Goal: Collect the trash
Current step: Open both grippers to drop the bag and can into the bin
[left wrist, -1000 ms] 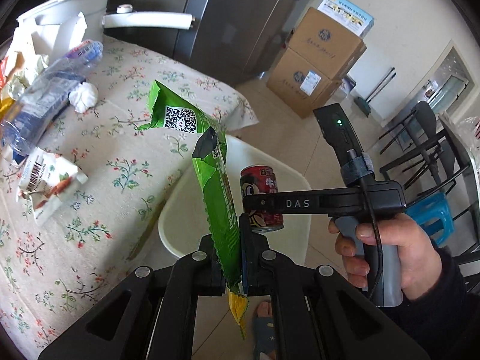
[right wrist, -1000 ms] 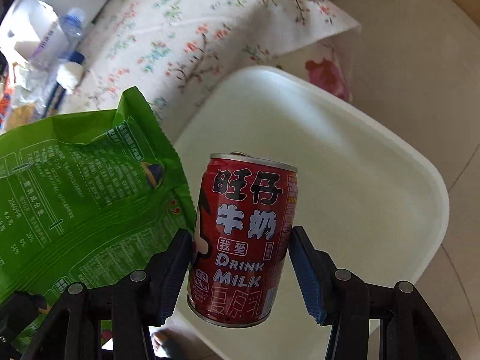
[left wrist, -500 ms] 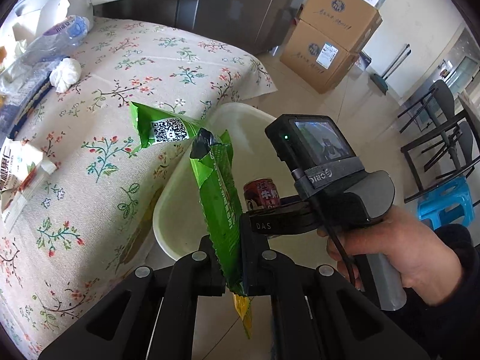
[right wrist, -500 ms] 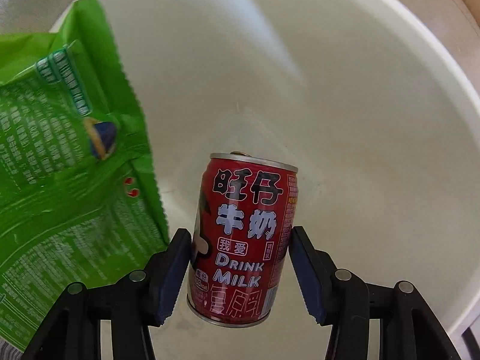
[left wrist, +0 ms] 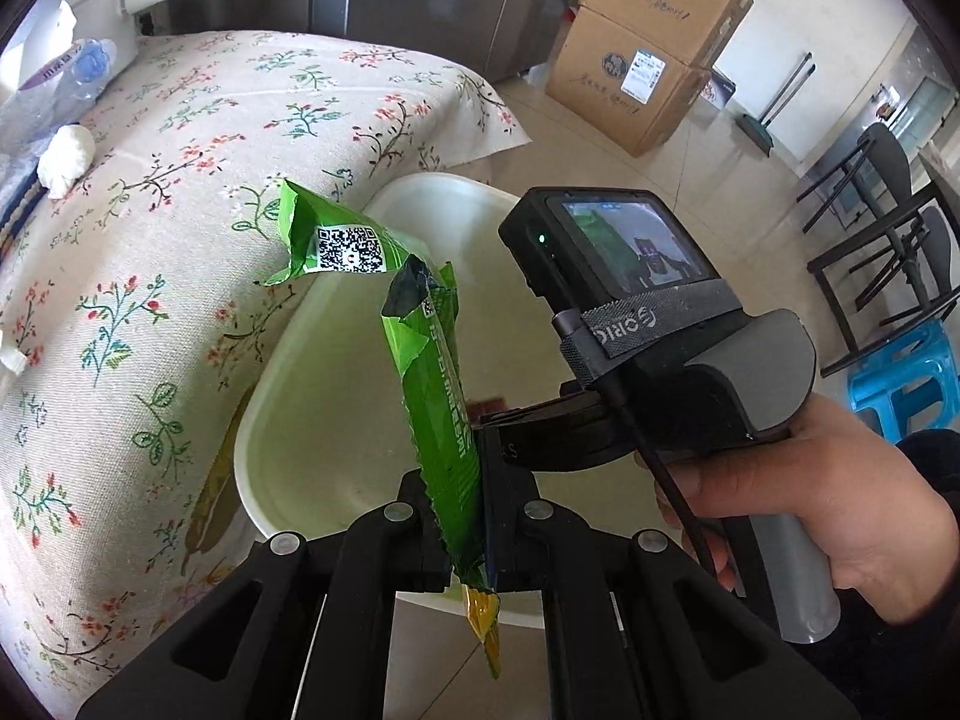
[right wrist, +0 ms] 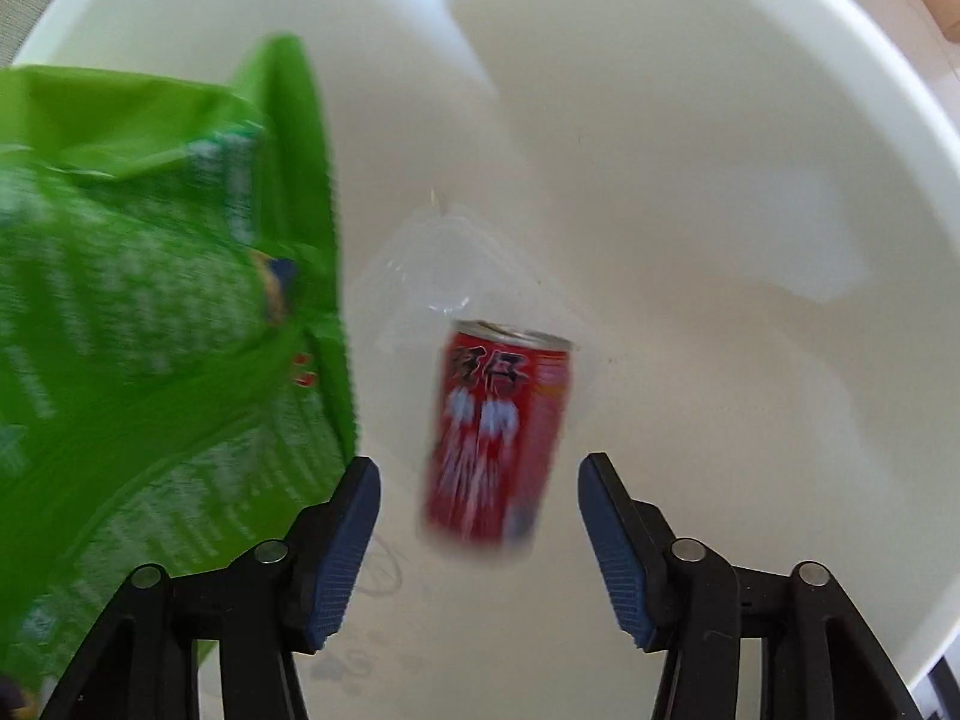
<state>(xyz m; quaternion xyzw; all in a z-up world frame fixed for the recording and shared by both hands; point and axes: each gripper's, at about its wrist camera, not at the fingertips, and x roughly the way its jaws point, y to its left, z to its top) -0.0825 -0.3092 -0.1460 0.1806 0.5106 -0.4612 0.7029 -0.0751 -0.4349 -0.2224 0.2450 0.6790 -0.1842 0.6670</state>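
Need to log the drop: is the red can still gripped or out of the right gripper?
Out. The red can is blurred, clear of both pads of the right gripper, whose jaws are opening above the white bin.

Floral tablecloth [left wrist: 198, 192], stacked cardboard boxes [left wrist: 648, 42], black chairs [left wrist: 888, 246], probably tiled floor [left wrist: 708, 180].

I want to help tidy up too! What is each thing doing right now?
Red can: let go, dropping into the bin.
Right gripper: jaws opening, touching nothing.
Green wrapper: pinched, hanging over the bin.
Left gripper: shut on the wrapper.
White bin: open, clear plastic scrap at the bottom.
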